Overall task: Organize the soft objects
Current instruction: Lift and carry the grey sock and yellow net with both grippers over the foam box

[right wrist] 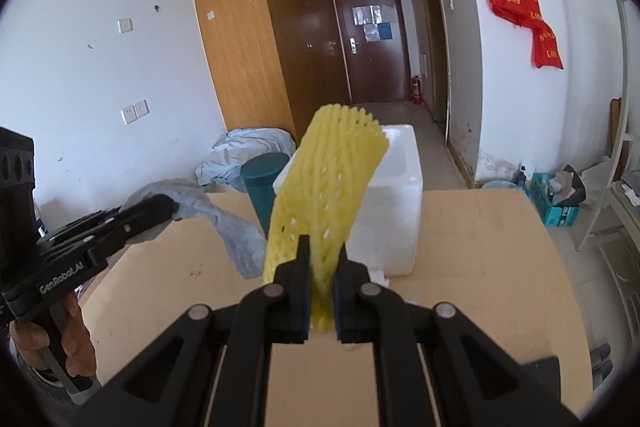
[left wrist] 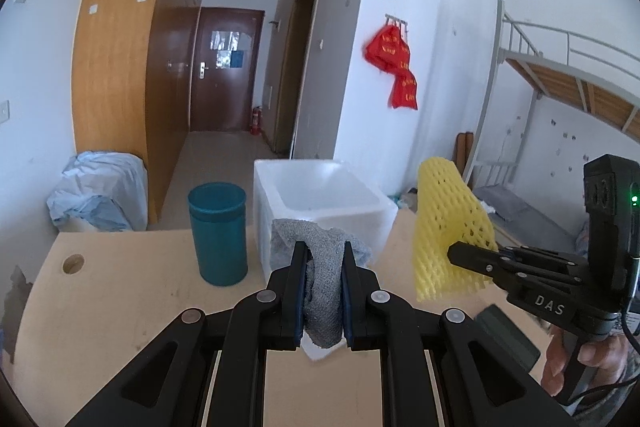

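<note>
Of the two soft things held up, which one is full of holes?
The yellow foam net sleeve in the right gripper; the grey sock in the left gripper is closed knit.

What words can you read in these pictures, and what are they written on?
"DAS": on the side of the right claw, seen from the left wrist view.
"GenRobot.AI": on the side of the left claw, seen from the right wrist view.
Yellow writing on the red bags: too blurred to read.
Papers on the brown door: too small to read.
</note>
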Tool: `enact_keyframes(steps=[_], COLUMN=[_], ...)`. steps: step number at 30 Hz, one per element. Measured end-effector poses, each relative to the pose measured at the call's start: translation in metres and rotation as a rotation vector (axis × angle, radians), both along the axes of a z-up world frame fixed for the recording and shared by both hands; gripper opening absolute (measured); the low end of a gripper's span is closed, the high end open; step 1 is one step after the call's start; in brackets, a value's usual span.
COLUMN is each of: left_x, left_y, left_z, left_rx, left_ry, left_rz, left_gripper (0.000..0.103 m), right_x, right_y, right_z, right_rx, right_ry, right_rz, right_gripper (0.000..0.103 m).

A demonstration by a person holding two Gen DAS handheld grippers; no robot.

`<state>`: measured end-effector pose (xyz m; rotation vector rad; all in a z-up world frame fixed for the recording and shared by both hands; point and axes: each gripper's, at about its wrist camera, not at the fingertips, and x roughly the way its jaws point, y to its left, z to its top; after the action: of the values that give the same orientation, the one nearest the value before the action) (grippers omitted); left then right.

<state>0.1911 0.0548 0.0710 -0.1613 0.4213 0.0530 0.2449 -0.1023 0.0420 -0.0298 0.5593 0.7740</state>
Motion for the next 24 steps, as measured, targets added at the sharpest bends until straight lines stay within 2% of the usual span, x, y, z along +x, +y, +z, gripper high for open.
enact_keyframes(steps=[3,15,21,24], left_x=[0.006,0.037,0.065,0.084], left_y=[0.006,0.013,0.023,0.029], left_z=[0.005,0.036,0.040,0.036], left_rx=[-0.020,-0.020,-0.031,-0.060], left_ry=[-0.016,-0.095,-0.107,-0.091], left_rz=[-0.007,-0.011,0.031,0.030], left_gripper=[0.015,0.015,0.015,0.015], right_x=[0.006,0.041,0.061,0.074], right_y=[0.004,0.022,0.029,0.033], right_z=[0.004,0.015,0.017,0.017], right_rx=[0.002,-0.014,-0.016,-0.021], right_ry=[-0.009,-0.010,-0.005,0.003], right_rz=[0.005,0.008,-0.006,-0.012], right_gripper=[0.011,0.011,0.011,0.011])
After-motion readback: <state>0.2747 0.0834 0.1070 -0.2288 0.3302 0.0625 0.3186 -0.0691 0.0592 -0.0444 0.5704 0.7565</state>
